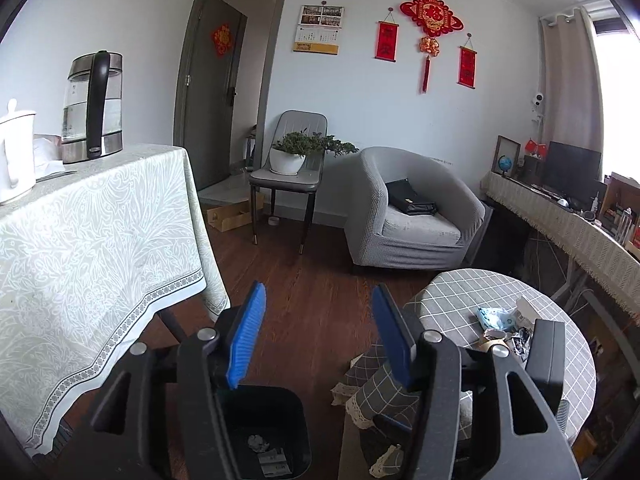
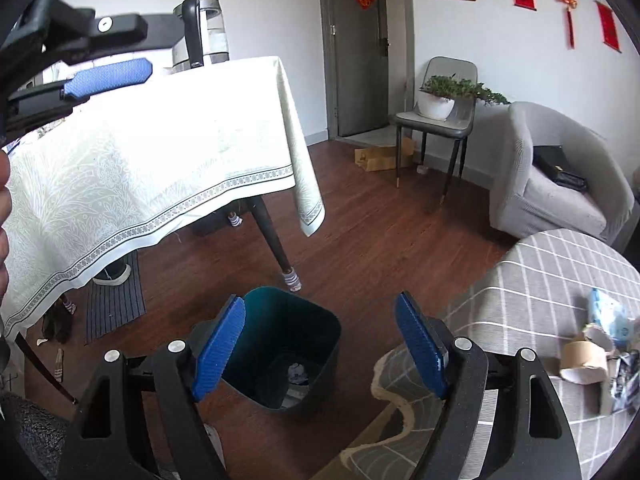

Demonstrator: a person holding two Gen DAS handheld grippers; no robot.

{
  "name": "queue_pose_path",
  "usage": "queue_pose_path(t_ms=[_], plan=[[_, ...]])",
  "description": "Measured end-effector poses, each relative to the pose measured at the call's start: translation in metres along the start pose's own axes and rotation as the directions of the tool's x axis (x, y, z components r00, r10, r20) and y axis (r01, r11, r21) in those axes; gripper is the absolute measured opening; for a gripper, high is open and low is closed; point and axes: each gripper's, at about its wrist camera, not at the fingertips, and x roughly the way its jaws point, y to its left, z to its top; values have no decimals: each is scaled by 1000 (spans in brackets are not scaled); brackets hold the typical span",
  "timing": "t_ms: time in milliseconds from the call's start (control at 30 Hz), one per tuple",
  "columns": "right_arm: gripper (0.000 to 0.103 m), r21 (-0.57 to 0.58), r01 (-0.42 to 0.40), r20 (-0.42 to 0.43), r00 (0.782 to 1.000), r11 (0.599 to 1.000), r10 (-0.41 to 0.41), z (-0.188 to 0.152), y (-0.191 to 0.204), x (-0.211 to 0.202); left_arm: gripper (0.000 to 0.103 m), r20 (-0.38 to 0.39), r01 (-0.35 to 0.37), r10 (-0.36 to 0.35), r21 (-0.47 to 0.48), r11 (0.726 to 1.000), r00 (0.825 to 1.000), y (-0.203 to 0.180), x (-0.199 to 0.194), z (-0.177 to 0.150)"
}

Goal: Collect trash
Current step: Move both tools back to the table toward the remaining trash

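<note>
A dark bin (image 2: 320,328) stands on the wood floor with crumpled paper (image 2: 298,372) at its bottom; it also shows in the left wrist view (image 1: 296,404). My right gripper (image 2: 320,352) is open and empty above the bin. My left gripper (image 1: 316,344) is open and empty, above and beyond the bin. Trash lies on the round checked table (image 2: 520,280): a blue-white wrapper (image 2: 612,316), a brown paper cup (image 2: 584,360) and dark scraps (image 2: 624,380). The same pile (image 1: 500,324) shows in the left wrist view, to the right of my left gripper.
A tall table with a pale patterned cloth (image 1: 80,240) carries a kettle (image 1: 92,104) and a white jug (image 1: 14,152). A chair with a potted plant (image 1: 292,156), a grey armchair (image 1: 412,208), a cardboard box (image 1: 232,216) and a desk (image 1: 560,208) stand further off.
</note>
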Motion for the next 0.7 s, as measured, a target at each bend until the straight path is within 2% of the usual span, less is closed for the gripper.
queue_pose_path(t_ms=[167,267,333,700], plan=[[78,29,80,12,997,996,-80,-12,-41,-28,60,-33,25,-24,30,999,999,-32,21,-7],[78,68,120,10,993,990,-121,-19,-67,-42,66,-42,41,-39,58,997,998,-56,32,-12],[78,91,150,6,989,984,-151,-24,-85,-53,66,-59,56,-51,79,995,997,-73,40,-18],[78,209,280,-12,959,937,-284,-61,-167,-107,73,-169,160,-134,152,975,976,-158,82,-52]])
